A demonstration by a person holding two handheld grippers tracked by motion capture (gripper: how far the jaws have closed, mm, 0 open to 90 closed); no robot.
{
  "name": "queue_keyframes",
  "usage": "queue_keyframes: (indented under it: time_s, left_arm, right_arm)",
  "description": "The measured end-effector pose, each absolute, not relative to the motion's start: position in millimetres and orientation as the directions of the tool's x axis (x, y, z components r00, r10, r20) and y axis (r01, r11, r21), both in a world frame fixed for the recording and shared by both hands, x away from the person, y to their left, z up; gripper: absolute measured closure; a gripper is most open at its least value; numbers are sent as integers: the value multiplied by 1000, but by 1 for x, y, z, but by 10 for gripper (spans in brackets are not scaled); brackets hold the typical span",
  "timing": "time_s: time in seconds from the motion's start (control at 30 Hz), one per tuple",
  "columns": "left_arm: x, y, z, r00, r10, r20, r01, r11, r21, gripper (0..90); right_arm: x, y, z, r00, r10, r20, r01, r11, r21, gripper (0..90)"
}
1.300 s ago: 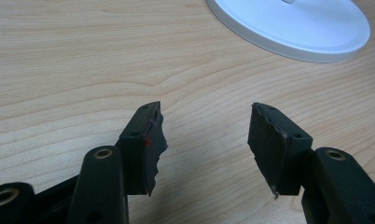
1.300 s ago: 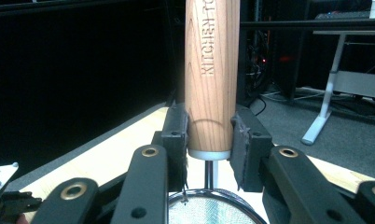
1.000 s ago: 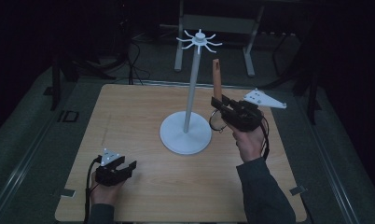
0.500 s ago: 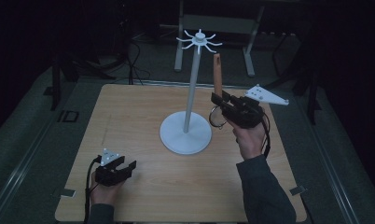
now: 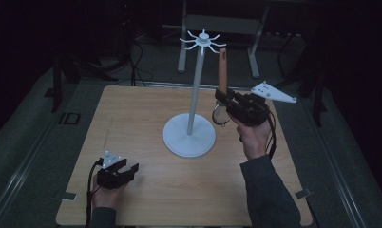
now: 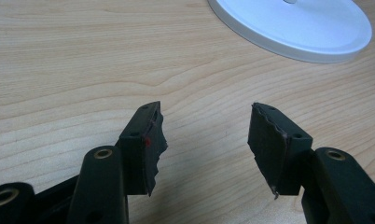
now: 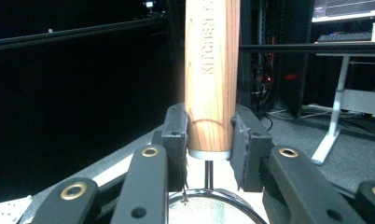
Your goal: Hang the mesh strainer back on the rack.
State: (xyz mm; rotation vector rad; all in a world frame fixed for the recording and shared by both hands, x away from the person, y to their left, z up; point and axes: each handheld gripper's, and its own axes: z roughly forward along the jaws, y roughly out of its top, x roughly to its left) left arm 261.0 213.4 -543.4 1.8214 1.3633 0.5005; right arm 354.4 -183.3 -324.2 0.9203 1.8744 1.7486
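A white hook stand rises from a round base in the middle of the wooden table; short hooks ring its top. My right gripper is held up to the right of the pole, shut on the wooden handle of a small strainer. The handle points up, and the wire mesh ring hangs below the jaws. Near the table's front left my left gripper rests low over the wood, open, with nothing between its pads.
A dark floor surrounds the table, with a metal frame behind it and cables at the back left. In the right gripper view a desk with a white leg stands far off. Bare wood lies between the left gripper and the stand's base.
The right gripper with the strainer has shifted slightly; the handle stays upright beside the pole. The left gripper has not moved.
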Motion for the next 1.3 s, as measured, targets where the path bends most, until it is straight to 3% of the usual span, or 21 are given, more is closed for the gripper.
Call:
queue_keyframes:
  time_s: [1.07, 1.3]
  left_arm:
    - [261, 214, -543, 345, 928, -143, 616, -108, 781, 448]
    - [261, 213, -544, 346, 927, -144, 617, -109, 780, 448]
  right_arm:
    - [379, -163, -325, -712, 684, 161, 251, 34, 967, 687]
    - [379, -165, -331, -695, 703, 148, 253, 47, 966, 547]
